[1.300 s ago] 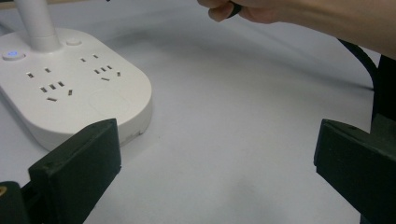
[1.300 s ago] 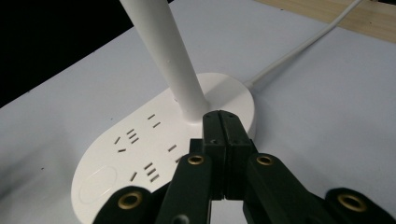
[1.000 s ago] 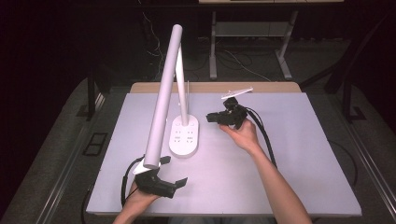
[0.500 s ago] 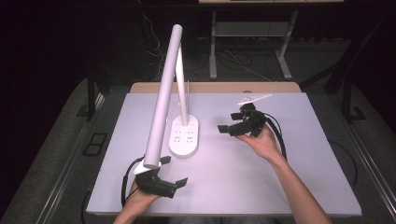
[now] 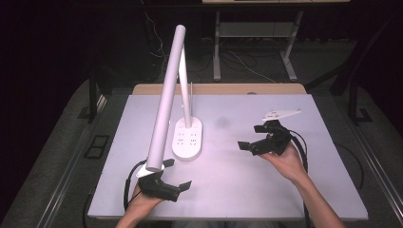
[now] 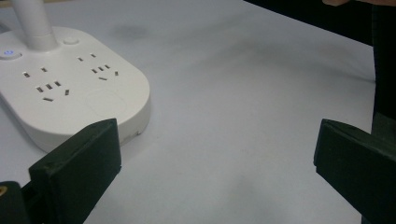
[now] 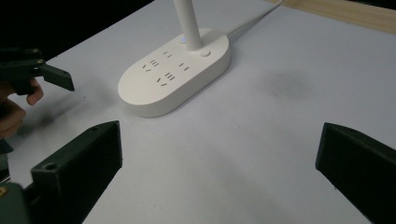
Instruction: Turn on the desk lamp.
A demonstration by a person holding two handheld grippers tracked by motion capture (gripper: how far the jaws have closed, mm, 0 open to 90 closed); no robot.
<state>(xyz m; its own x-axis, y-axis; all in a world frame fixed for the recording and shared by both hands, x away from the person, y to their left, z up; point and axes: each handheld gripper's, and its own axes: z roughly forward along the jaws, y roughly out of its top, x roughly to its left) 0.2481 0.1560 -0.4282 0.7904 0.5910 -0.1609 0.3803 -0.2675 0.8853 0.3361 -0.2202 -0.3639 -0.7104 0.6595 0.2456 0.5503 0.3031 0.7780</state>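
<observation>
Here the white desk lamp (image 5: 186,137) stands left of centre on the counter (image 5: 237,190), its base carrying sockets. The left gripper (image 5: 173,183) sits at the lamp's 7 o'clock, jaws wide apart and empty. The right gripper (image 5: 250,137) hovers at its 3 o'clock, jaws also apart, holding nothing.

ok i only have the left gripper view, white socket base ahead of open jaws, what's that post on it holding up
Observer: A long white lamp bar, slanting down toward the person, its low end above the left hand-held gripper.
Operator: where's the other gripper
Observer: The right hand-held gripper is right of the base, jaws open and empty.
Operator: is the base plugged in
Observer: A white cable runs from its far end; I can't see a plug.
</observation>
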